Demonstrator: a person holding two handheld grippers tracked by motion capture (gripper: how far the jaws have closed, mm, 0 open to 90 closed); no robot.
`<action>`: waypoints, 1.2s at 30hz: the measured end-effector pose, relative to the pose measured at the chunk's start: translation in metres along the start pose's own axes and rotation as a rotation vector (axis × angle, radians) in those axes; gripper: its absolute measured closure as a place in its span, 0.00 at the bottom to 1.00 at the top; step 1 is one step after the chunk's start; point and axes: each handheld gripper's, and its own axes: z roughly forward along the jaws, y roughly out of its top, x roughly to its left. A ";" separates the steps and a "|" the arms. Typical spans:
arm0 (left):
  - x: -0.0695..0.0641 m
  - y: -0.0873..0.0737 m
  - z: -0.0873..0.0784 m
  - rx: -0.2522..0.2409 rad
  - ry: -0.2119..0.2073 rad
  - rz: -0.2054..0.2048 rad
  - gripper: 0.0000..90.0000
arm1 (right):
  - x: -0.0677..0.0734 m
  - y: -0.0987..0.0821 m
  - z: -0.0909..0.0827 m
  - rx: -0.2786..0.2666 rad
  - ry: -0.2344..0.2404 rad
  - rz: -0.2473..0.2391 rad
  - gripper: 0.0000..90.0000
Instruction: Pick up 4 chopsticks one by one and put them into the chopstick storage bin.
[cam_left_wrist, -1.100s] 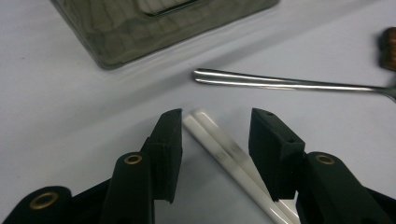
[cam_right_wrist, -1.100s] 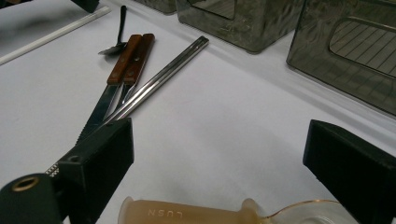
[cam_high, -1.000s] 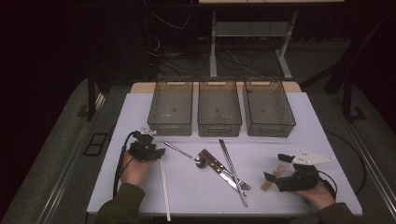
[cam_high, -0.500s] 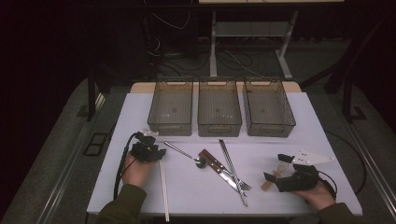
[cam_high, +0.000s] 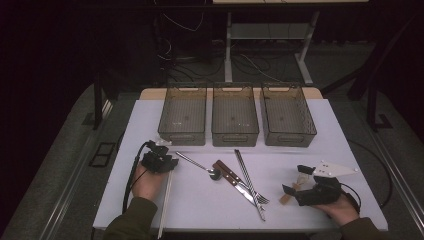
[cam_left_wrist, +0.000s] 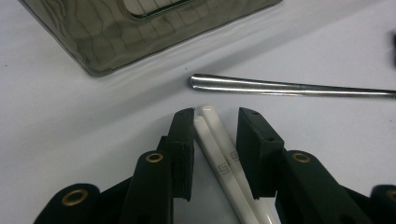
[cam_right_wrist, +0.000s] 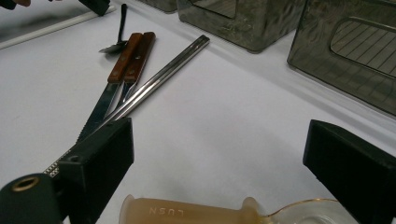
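The white table (cam_high: 330, 135) holds three dark bins (cam_high: 235, 117) in a row at 12 o'clock. At 9 o'clock, the left tongs (cam_left_wrist: 215, 120) have just been closing around two white chopsticks (cam_left_wrist: 219, 154); one side touches, the other has a small gap. At 4 o'clock, the right tongs (cam_right_wrist: 219, 154) stand wide apart over a tan spoon (cam_right_wrist: 187, 211), not grasping it.

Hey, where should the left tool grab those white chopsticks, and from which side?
Grip the white chopsticks near their rounded top ends, from above, with the left tool straddling both sticks. They lie flat and side by side on the table, so one pinch across their width takes the pair. The jaws, just closing, already flank them there, clear of the spoon.
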 end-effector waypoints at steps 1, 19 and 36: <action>0.000 0.000 0.000 0.000 -0.002 0.003 0.74 | 0.000 0.000 0.000 0.001 0.001 0.000 0.10; 0.000 0.002 0.003 -0.011 -0.055 0.026 0.79 | 0.000 0.000 0.000 0.001 0.001 0.001 0.10; -0.001 0.002 0.004 -0.013 -0.134 0.079 0.83 | 0.000 0.000 0.000 0.001 0.001 0.001 0.10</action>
